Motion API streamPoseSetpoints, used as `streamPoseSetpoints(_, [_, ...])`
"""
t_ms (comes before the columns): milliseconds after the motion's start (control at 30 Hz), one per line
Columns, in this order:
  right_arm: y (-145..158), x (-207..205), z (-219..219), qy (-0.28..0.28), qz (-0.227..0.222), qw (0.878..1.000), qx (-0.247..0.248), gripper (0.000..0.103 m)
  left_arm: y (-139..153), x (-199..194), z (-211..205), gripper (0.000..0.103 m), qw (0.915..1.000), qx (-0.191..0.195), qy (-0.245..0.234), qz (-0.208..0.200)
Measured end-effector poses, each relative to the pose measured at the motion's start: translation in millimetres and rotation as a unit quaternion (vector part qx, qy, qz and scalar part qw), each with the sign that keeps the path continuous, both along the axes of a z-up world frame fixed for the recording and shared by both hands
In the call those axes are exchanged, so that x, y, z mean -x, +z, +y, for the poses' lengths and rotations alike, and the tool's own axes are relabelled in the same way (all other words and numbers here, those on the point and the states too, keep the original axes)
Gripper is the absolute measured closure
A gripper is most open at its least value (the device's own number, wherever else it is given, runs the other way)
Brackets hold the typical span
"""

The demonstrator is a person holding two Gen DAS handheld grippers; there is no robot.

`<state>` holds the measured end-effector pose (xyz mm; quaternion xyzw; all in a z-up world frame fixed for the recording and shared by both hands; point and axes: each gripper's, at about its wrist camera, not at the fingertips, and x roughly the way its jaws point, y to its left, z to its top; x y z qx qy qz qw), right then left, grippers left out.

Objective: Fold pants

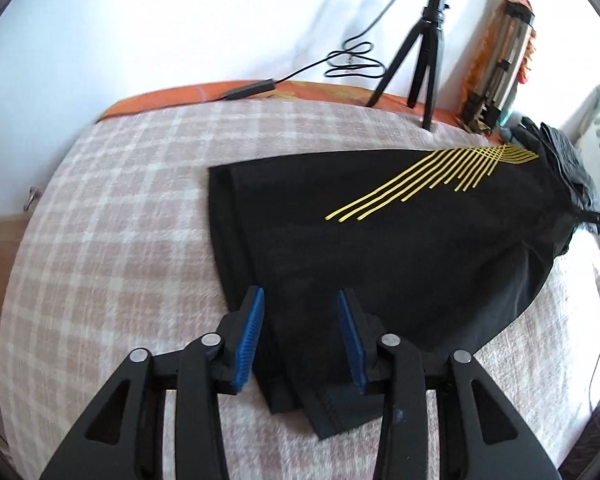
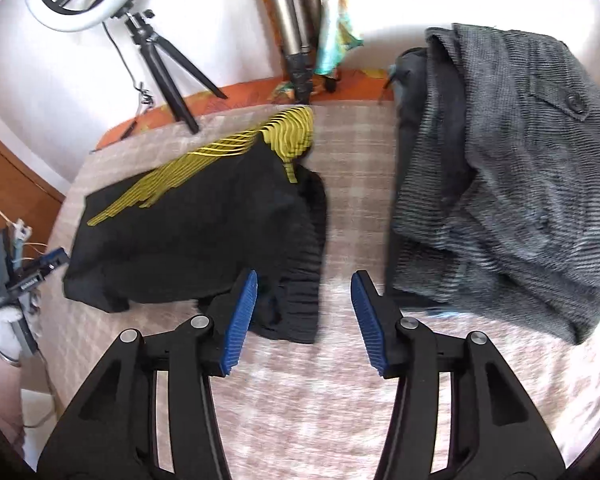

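Left claw (image 1: pixel 300 320) released, jaws apart over the hem end of the black pants (image 1: pixel 380 240); right claw (image 2: pixel 304 304) released near the waistband. Pants lie folded flat on the checked bed blanket (image 1: pixel 120 200), likely let go after a fold.

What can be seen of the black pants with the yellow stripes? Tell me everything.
The black pants lie folded flat on the checked blanket, soft matte fabric with thin yellow stripes fanning across the upper part. Stitched hems poke out at the near edge, between the open left gripper pads, unpinched. The ribbed waistband end lies by the open right gripper. A grey garment lies apart.
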<state>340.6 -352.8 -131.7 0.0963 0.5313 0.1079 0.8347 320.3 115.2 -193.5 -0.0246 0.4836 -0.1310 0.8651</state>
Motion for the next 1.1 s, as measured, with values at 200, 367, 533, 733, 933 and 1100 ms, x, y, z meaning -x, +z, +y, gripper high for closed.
streamPoseSetpoints(200, [7.6, 4.1, 49.6, 0.039, -0.051, 0.994, 0.09, 0.029, 5.0, 15.6, 23.2, 0.055, 0.9973, 0.054, 0.035, 0.035])
streamPoseSetpoints(367, [-8.5, 8.3, 29.2, -0.001, -0.032, 0.998, 0.061, 0.029, -16.3, 15.6, 15.1, 0.055, 0.9928, 0.067, 0.043, 0.09])
streamPoseSetpoints(533, [-18.9, 11.1, 12.8, -0.022, -0.02, 0.998, 0.049, 0.029, -23.0, 11.3, -3.6, 0.035, 0.9951, 0.012, 0.046, 0.086])
streamPoseSetpoints(733, [-39.8, 11.9, -10.9, -0.075, 0.03, 0.995, -0.05, 0.028, -23.5, 11.5, -9.4, 0.074, 0.9959, 0.032, 0.072, 0.044])
streamPoseSetpoints(933, [-57.6, 8.0, 0.5, -0.031, 0.03, 0.999, 0.001, 0.028, -21.0, 8.0, 2.9, 0.095, 0.99, 0.119, 0.068, 0.034])
streamPoseSetpoints(1100, [-58.3, 4.7, 20.9, 0.015, 0.006, 0.999, 0.048, 0.063, 1.9, 12.3, 16.2, 0.096, 0.9885, 0.134, 0.069, 0.001])
